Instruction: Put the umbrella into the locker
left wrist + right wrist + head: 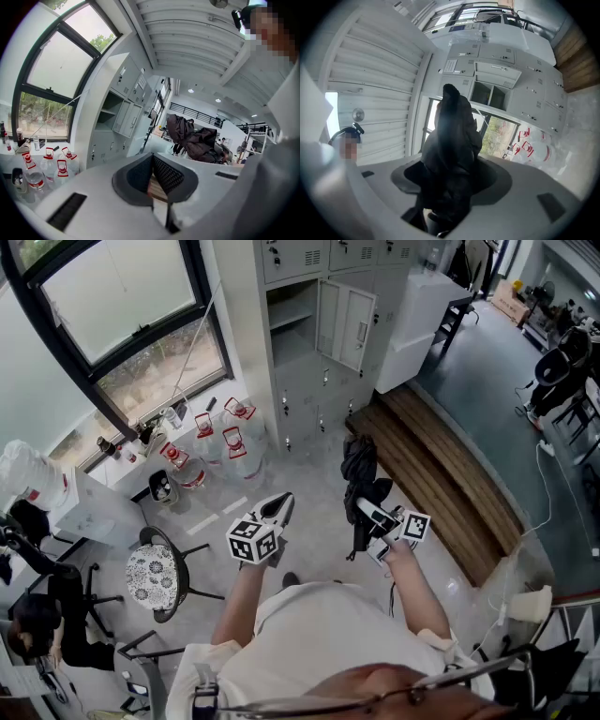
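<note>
- The jaws of the right gripper (449,185) clamp a black folded fabric umbrella (452,140) near its lower end, its long axis pointing upward.
- The jaws of the left gripper (152,174) meet, empty.
- The grey metal locker (292,310), one compartment open, stands well ahead of the umbrella; the right hand is nearer.

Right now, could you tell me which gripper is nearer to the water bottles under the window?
Left. The left gripper is on the same side of the person as the water bottles; the right gripper, holding the umbrella, is farther off on the other side.
</note>
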A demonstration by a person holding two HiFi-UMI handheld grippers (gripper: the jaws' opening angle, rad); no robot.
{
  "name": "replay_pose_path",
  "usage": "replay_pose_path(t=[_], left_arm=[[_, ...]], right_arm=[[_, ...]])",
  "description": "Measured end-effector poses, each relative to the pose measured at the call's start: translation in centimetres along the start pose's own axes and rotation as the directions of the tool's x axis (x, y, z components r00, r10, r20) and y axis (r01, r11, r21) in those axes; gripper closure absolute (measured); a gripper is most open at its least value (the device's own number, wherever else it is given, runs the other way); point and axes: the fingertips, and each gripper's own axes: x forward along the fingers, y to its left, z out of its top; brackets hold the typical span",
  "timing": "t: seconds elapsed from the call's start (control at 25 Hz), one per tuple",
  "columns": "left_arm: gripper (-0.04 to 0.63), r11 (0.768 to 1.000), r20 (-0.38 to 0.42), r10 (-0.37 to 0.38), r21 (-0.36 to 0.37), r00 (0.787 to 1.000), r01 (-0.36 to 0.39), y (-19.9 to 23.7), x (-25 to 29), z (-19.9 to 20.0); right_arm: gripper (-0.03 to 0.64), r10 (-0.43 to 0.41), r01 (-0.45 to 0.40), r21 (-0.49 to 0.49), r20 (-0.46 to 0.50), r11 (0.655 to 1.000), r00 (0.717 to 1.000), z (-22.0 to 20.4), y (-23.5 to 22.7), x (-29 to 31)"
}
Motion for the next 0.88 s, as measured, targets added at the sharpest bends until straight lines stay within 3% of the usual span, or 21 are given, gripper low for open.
replay_pose_path(t=[0.6, 0.88], left_arm=[[0.591, 1.000, 0.006, -0.025, -0.002, 1.000, 0.025, 1.3, -0.5, 0.6], [0.591, 0.999, -0.011, -0.047, -0.011, 0.999, 0.047, 2.8, -0.6, 0.4]], right_arm=[[0.350, -0.007, 0.006, -0.047, -0.016, 0.999, 1.000, -0.4, 0.2, 1.8], [0.350, -0.023, 0.024, -0.037, 0.019, 0.999, 1.000, -0.6, -0.6, 3.1]])
